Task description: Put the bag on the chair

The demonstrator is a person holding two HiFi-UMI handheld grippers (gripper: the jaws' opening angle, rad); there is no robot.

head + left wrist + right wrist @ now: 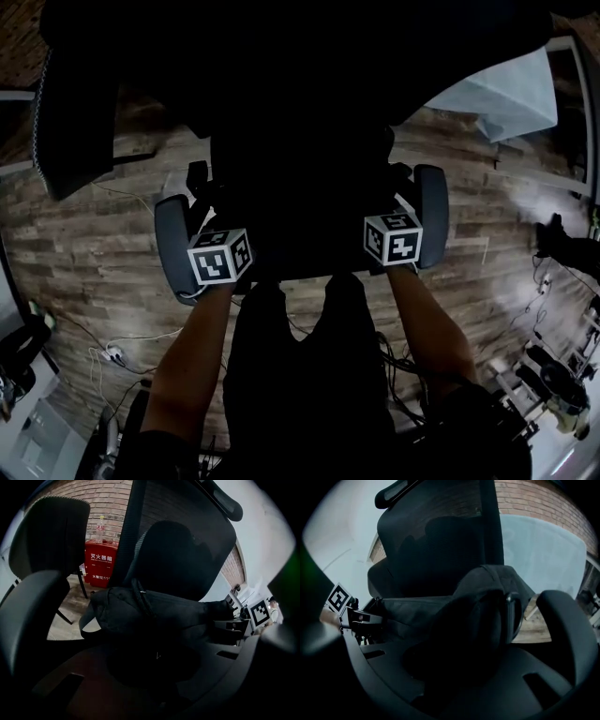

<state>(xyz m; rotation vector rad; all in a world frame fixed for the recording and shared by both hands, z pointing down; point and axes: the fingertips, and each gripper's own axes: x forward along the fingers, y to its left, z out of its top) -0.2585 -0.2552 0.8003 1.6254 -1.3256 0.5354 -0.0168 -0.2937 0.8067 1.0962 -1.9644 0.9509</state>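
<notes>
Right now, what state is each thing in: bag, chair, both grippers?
bag: held at both ends, in front of the chair back
chair: upright; whether the bag touches its seat is unclear
left gripper: shut on the bag
right gripper: shut on the bag
bottle: upright on the red box

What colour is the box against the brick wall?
Red box, white lettering; best in left gripper view.

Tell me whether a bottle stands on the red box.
Yes, a bottle stands upright on top of the red box.
</notes>
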